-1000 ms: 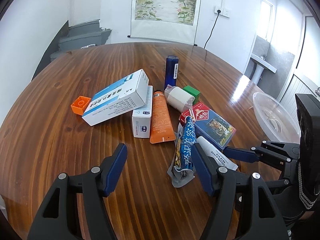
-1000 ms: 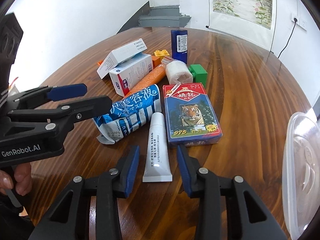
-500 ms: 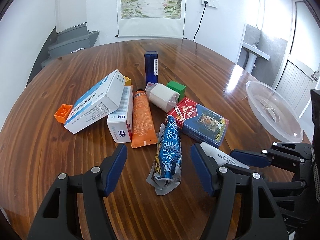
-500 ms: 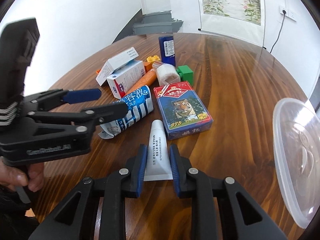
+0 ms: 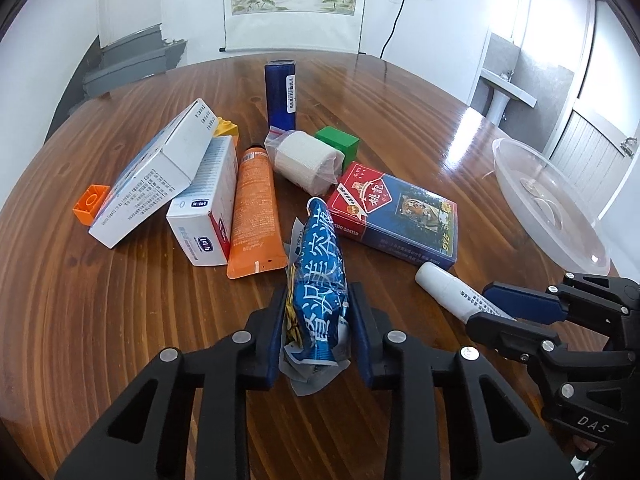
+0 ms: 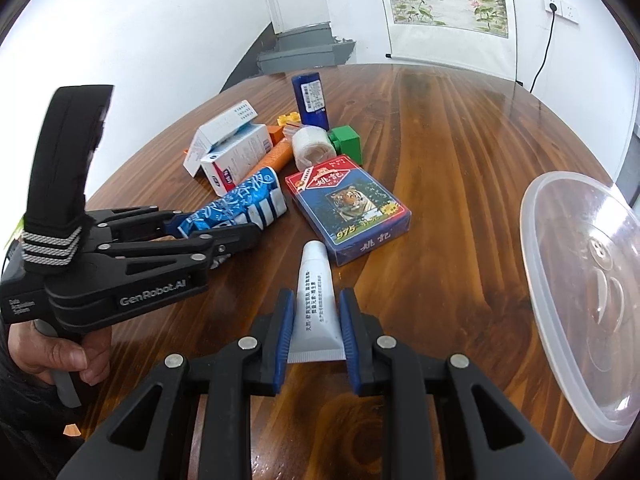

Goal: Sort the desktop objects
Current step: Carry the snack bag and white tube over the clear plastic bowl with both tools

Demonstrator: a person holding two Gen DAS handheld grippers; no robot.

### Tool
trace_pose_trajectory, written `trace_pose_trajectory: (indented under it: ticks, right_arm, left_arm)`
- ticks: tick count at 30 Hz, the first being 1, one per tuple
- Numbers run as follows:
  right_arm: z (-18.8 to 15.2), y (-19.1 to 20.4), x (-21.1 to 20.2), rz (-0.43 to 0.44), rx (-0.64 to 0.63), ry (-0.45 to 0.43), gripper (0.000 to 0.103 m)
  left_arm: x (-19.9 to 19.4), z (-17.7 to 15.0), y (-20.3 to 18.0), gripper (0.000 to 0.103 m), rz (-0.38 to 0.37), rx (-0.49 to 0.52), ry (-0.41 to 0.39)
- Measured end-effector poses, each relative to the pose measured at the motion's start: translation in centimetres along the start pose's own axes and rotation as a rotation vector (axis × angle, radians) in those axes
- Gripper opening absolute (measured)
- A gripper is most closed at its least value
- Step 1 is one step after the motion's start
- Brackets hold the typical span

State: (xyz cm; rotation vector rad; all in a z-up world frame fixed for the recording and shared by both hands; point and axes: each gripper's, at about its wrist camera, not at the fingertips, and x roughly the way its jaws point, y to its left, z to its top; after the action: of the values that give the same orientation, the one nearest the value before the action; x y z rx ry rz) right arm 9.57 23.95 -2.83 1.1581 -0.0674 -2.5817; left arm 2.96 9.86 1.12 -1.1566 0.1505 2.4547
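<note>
On the wooden bench (image 6: 460, 128), the left hand-held gripper (image 5: 318, 322) pinches a crinkly blue packet (image 5: 318, 280) that could slip free, while the right hand-held gripper (image 6: 316, 320) squeezes a white tube (image 6: 316, 300) whose tapered tail could slide out.

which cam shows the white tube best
Right wrist: the white tube lies lengthwise between the right tongs, print and crimped end visible. Left wrist shows only its capped end, the rest hidden behind those tongs.
</note>
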Motion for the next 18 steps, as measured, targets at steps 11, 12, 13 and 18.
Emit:
trace_pose_trajectory:
  ticks: [11,12,13,18]
  right_arm:
    - [0.8,0.5,1.6,-0.061,-0.018,0.042,0.028]
    - [0.9,0.6,1.8,-0.068,-0.026,0.045,0.028]
    - [1.0,0.8,1.9,-0.078,-0.037,0.045,0.028]
    - [1.1,1.7,2.6,-0.127,-0.097,0.049,0.027]
  left_arm:
    - [-1.0,-0.2,1.3,0.031,-0.071,-0.057,-0.032]
    - [-1.1,-0.2,1.3,0.031,-0.076,-0.059,-0.036]
    - [-1.1,-0.3,1.4,0.031,-0.082,-0.061,-0.039]
    - [-1.4,-0.5,1.5,0.031,-0.09,-0.066,-0.053]
